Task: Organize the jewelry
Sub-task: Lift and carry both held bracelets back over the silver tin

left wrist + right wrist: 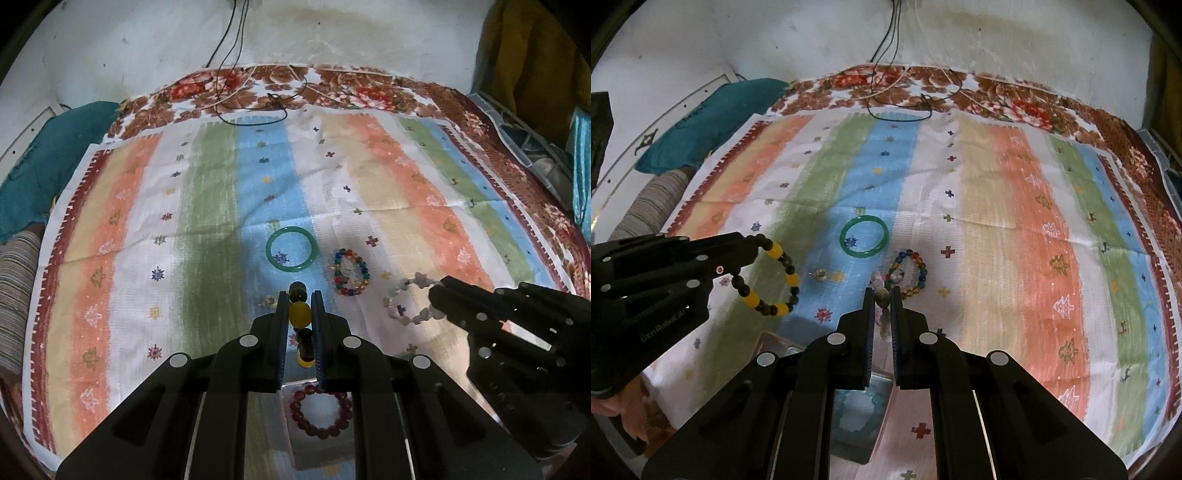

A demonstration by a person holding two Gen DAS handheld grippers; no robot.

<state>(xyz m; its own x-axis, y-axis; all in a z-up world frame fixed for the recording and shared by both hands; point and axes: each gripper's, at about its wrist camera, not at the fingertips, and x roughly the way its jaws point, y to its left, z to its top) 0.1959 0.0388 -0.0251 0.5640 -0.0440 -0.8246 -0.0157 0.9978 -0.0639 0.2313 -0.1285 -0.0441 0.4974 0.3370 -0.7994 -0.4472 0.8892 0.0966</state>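
The left gripper (pixel 300 300) clamps a yellow-and-dark beaded bracelet (pixel 771 277); the right gripper (pixel 882 295) clamps a pale beaded bracelet (pixel 408 300) above the striped cloth (pixel 207 192).

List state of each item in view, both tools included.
Left tool: shut on yellow-and-dark beaded bracelet, lifted off the cloth.
Right tool: shut on pale pink-white beaded bracelet, lifted.
Green glassy bangle: flat on striped cloth, free.
Multicolour beaded bracelet: flat on cloth, free.
Dark red beaded bracelet: lying in clear box.
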